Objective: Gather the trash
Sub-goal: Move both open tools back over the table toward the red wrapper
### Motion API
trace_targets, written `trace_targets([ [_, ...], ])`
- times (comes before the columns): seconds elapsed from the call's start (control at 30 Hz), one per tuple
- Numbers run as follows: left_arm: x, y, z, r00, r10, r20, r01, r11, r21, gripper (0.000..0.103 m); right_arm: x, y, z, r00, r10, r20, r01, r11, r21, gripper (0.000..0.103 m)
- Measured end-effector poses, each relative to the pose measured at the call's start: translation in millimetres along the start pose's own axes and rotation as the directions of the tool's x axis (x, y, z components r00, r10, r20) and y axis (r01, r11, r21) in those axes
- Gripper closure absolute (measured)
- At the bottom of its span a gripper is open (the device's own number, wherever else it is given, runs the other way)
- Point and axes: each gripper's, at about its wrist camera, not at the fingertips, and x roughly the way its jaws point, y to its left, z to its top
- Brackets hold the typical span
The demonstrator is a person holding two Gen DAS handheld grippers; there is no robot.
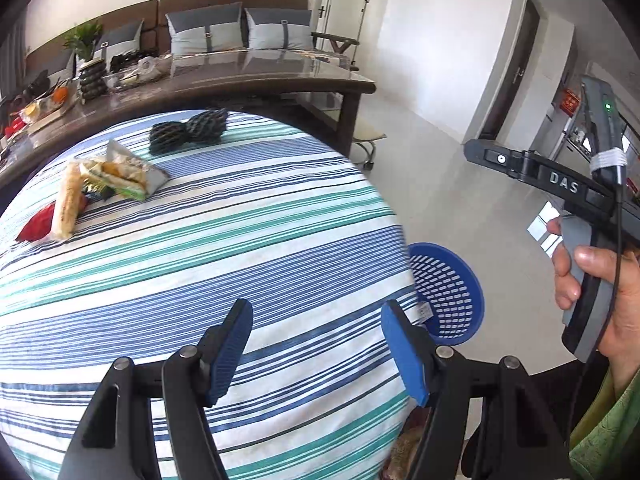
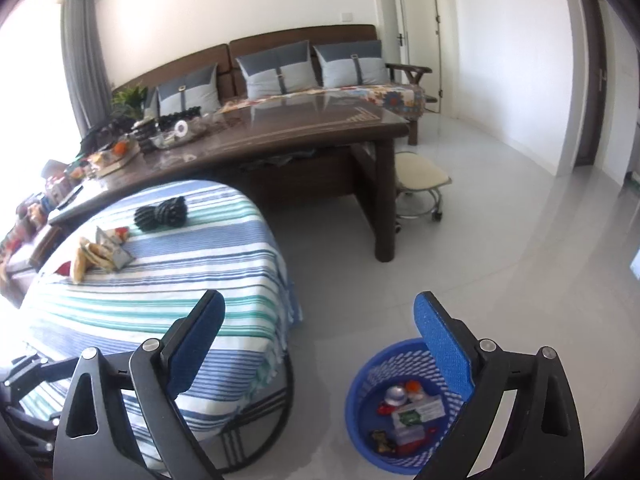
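Your bin on the floor beside the table already holds several scraps. Wrappers and black netting remain near the table's far edge. Both the left claw and the right claw are spread, holding nothing.

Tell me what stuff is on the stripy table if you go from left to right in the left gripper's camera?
Red wrapper → long tan packet → pile of snack wrappers → dark foam fruit net. Past the striped tablecloth edge, down on the floor, comes the blue basket.
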Motion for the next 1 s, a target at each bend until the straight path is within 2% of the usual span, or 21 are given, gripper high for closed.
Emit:
trace_targets([
  [0.1,-12,54,-11,0.996,0.084,-0.007,-0.085,0.995,-0.055,0.035,12,63,-16,0.995,0.087,-0.051,-0.091,0.992,-0.087,0.006],
  [0.2,-21,103,-16,0.987,0.16,-0.013,-0.16,0.983,-0.09,0.035,26,119,-33,0.98,0.154,-0.126,-0.174,0.971,-0.165,0.006],
  [0.4,-25,176,-19,0.973,0.229,-0.034,-0.231,0.963,-0.141,0.035,55,196,-55,0.956,0.204,-0.21,-0.26,0.922,-0.286,0.006],
  [0.53,-18,212,-23,0.967,0.246,-0.069,-0.254,0.953,-0.163,0.035,75,221,-63,0.946,0.197,-0.257,-0.277,0.903,-0.328,0.007],
  [0.6,-18,220,-23,0.965,0.256,-0.057,-0.262,0.952,-0.157,0.035,83,229,-67,0.944,0.184,-0.276,-0.276,0.896,-0.347,0.007],
  [0.7,-20,232,-19,0.971,0.233,-0.053,-0.238,0.957,-0.163,0.035,92,233,-72,0.942,0.165,-0.292,-0.269,0.892,-0.363,0.007],
  [0.8,-17,253,-6,0.973,0.227,-0.046,-0.232,0.957,-0.172,0.035,94,233,-75,0.94,0.158,-0.302,-0.268,0.891,-0.366,0.007],
  [0.93,-3,284,22,0.967,0.249,-0.045,-0.253,0.957,-0.144,0.035,93,230,-77,0.938,0.164,-0.307,-0.272,0.894,-0.355,0.006],
  [1.0,5,297,33,0.971,0.234,-0.041,-0.238,0.963,-0.124,0.035,92,227,-78,0.936,0.169,-0.309,-0.276,0.896,-0.347,0.006],
])
